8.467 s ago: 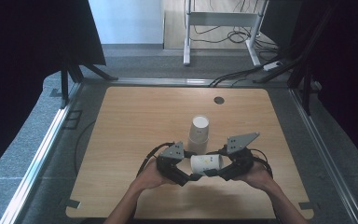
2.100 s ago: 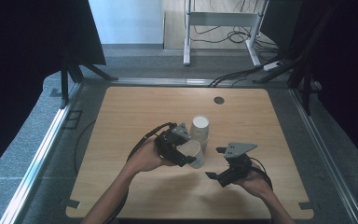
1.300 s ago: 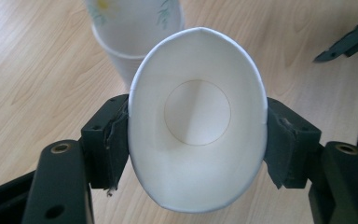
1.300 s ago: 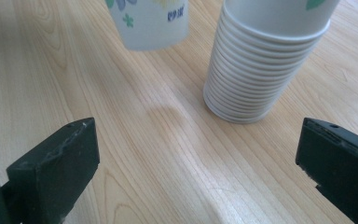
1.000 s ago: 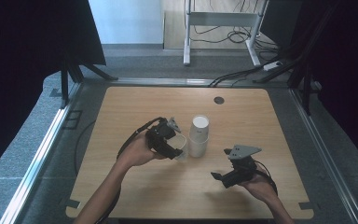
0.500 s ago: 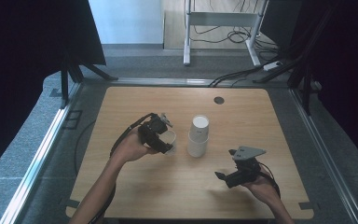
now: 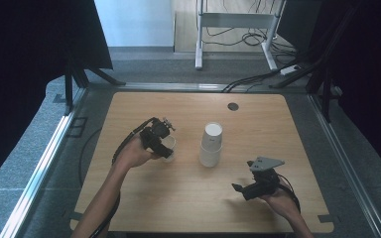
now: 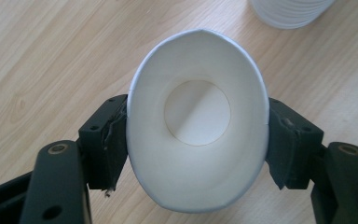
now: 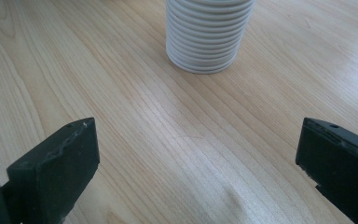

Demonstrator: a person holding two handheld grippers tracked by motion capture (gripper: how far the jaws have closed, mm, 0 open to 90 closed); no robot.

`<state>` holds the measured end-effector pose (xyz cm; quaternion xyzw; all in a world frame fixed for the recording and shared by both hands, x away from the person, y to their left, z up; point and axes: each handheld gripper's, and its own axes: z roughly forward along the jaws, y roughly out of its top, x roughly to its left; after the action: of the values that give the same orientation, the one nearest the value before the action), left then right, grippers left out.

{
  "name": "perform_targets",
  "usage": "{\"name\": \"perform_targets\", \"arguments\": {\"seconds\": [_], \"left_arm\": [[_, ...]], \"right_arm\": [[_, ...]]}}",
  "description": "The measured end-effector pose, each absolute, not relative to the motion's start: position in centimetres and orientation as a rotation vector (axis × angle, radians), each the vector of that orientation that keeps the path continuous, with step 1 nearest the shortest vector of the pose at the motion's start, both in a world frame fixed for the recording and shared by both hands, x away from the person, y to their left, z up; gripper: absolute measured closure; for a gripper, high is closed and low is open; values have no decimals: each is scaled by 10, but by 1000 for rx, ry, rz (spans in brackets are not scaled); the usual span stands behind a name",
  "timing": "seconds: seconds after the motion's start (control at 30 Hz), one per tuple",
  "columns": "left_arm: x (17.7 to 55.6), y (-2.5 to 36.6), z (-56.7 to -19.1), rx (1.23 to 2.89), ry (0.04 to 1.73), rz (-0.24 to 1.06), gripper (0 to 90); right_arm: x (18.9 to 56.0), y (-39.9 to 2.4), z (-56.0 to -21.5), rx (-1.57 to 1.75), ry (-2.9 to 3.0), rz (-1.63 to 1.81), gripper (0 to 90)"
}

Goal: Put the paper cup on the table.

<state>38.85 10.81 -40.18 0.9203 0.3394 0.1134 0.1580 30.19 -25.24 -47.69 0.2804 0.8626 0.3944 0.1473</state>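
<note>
High view overhead facing forward-down, 2 gripper views close above table point(image 7: 188, 193), sharing cup stack point(image 7: 211, 145).

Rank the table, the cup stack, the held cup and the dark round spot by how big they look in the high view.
1. Table.
2. Cup stack.
3. Held cup, partly hidden by the left gripper, so unsure against the stack.
4. Dark round spot.

- The worktop point(image 7: 178, 198) is pale wood with fine straight grain.
- The single paper cup point(image 8: 196, 116) is white, its inside cream.
- The stack of cups point(image 7: 211, 145) is white, ringed with rims.
- Both the left gripper point(image 8: 196, 135) and right gripper point(image 9: 198, 177) are black.
- The floor point(image 7: 30, 148) is grey carpet.
</note>
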Motion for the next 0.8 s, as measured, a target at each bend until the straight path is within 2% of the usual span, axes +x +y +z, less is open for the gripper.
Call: {"name": "perform_targets", "arguments": {"seconds": [0.5,0.8], "left_arm": [[406,111,-426,2667,1075,372,297],[410,107,-430,2660,1102,355,265]], "right_arm": [[303,-255,-483,820,2495,1101,7],[303,-255,-484,819,2507,1095,8]]}}
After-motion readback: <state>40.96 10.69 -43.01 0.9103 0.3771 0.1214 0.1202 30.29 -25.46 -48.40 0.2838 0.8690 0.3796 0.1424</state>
